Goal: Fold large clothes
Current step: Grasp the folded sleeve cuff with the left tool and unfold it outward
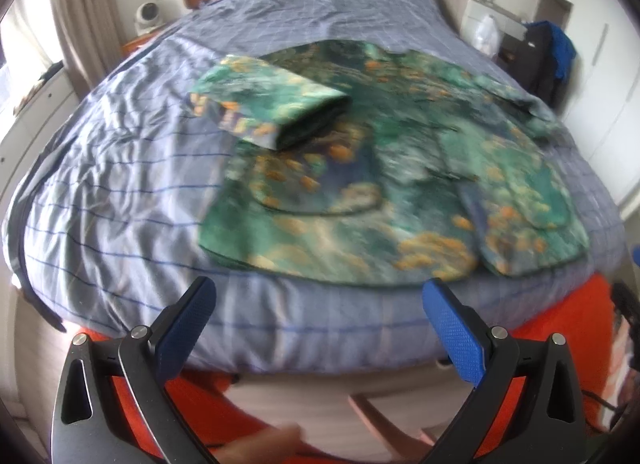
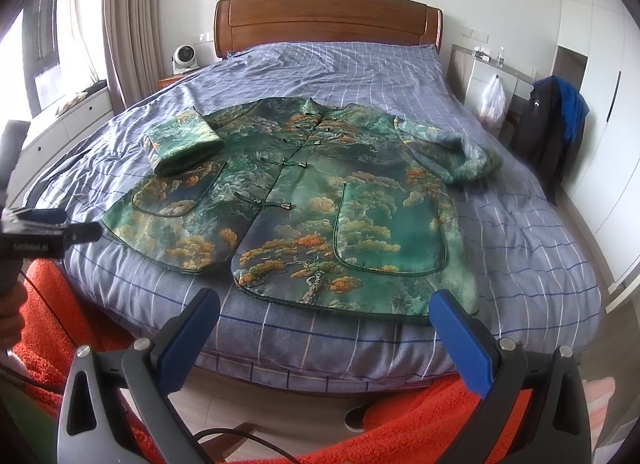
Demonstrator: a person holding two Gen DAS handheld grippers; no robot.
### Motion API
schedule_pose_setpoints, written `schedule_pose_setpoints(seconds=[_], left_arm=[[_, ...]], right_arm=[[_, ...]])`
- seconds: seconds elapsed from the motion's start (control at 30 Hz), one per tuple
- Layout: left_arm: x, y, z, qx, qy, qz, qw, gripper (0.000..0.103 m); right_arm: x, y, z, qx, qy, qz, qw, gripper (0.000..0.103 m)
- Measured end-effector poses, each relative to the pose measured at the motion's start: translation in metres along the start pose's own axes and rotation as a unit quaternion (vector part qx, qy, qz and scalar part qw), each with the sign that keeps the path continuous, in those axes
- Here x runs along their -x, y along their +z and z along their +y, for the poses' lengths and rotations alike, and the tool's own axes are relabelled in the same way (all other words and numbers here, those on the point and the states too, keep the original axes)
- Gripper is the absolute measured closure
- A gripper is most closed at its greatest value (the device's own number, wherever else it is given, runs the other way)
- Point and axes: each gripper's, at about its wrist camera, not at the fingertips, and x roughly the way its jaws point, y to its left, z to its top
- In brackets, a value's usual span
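Printed jacket (image 2: 304,200) flat on bed (image 2: 520,264), one sleeve (image 2: 182,142) apparently folded in; other sleeve (image 2: 452,156), body remain. Left gripper (image 1: 320,304), right gripper (image 2: 326,314) jaws spread, empty.

The jacket (image 2: 304,200) is green and teal, printed with orange-tipped pine trees and pale mist, edged in dark green piping. The bed cover (image 2: 520,232) under it is greyish blue, checked with thin white and dark blue lines, and the headboard (image 2: 328,24) at the far end is reddish-brown wood. Both grippers carry blue pads (image 2: 460,340) on black arms, above an orange fluffy fabric (image 2: 400,424) at the near edge.
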Motion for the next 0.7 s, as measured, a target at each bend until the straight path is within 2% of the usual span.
schedule_pose_setpoints(seconds=[0.07, 0.13, 0.23, 0.27, 0.33, 0.4, 0.43, 0.5, 0.53, 0.6, 0.67, 0.7], left_arm=[[-0.016, 0.012, 0.026, 0.014, 0.016, 0.008, 0.9997, 0.0], [-0.037, 0.026, 0.053, 0.03, 0.012, 0.024, 0.9992, 0.0], [-0.075, 0.046, 0.085, 0.051, -0.035, 0.061, 0.9962, 0.0], [-0.093, 0.053, 0.094, 0.06, -0.073, 0.078, 0.9925, 0.0], [-0.115, 0.06, 0.101, 0.07, -0.101, 0.096, 0.9878, 0.0], [-0.137, 0.066, 0.104, 0.066, -0.098, 0.106, 0.9874, 0.001], [-0.145, 0.066, 0.104, 0.06, -0.093, 0.106, 0.9882, 0.001], [-0.159, 0.065, 0.101, 0.044, -0.089, 0.115, 0.9884, 0.001], [-0.163, 0.064, 0.099, 0.041, -0.09, 0.119, 0.988, 0.003], [-0.162, 0.059, 0.094, 0.037, -0.101, 0.115, 0.9876, 0.015], [-0.159, 0.055, 0.085, 0.023, -0.119, 0.115, 0.9859, 0.057], [-0.155, 0.054, 0.081, 0.016, -0.12, 0.112, 0.9863, 0.066]], right_arm=[[-0.002, -0.001, -0.005, -0.004, -0.001, 0.001, 1.0, 0.0], [-0.006, -0.002, -0.012, -0.014, -0.005, 0.006, 1.0, 0.0], [-0.01, -0.003, -0.024, -0.035, -0.009, 0.012, 0.999, 0.0], [-0.011, -0.003, -0.026, -0.038, -0.009, 0.013, 0.999, 0.0], [-0.014, -0.005, -0.03, -0.033, -0.007, 0.009, 0.999, 0.0], [-0.02, -0.006, -0.04, -0.005, -0.018, -0.004, 1.0, 0.0], [-0.027, -0.007, -0.052, 0.011, -0.038, -0.005, 0.999, 0.0], [-0.043, -0.006, -0.078, 0.002, -0.051, 0.025, 0.998, 0.0], [-0.051, -0.006, -0.095, -0.023, -0.047, 0.048, 0.997, 0.0], [-0.057, -0.008, -0.122, -0.075, -0.044, 0.067, 0.994, 0.0], [-0.058, -0.011, -0.141, -0.123, -0.039, 0.072, 0.989, 0.0], [-0.059, -0.013, -0.145, -0.136, -0.038, 0.074, 0.987, 0.0]])
